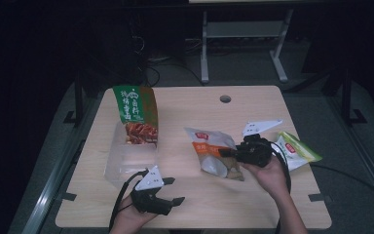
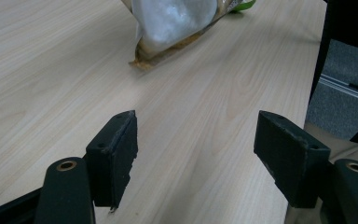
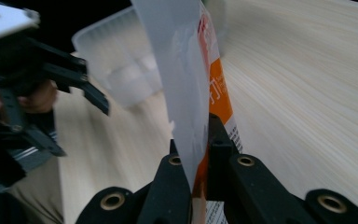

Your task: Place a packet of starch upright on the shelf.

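a: how far along do you reckon you are?

b: partway, i'd judge. one tall green snack bag with red meat pictured on it (image 1: 136, 114) already stands in the clear plastic bin (image 1: 121, 163) at the left of the pale wooden table (image 1: 253, 200). that looks like the done part.

a: and what's in your right gripper (image 1: 230, 152)?

b: its jaws are pressed together on an edge of the white and orange snack pouch (image 1: 214, 152); in the right gripper view the pouch (image 3: 193, 84) rises straight up out of the pinch. the pouch is near the middle of the table, tilted, its lower corner close to the wood or touching it, i can't tell which.

a: your left gripper (image 1: 168, 195)?

b: it holds nothing. it hovers near the front edge of the table, just in front of the bin, jaws spread wide, with bare wood between them in the left gripper view (image 2: 196, 154).

a: so what's left?

b: by my reading, you carry the pouch across to the bin and set it beside the green bag. then there's the light green and white packet (image 1: 297, 150) lying flat at the right, just behind your right hand (image 1: 268, 175), not yet touched.
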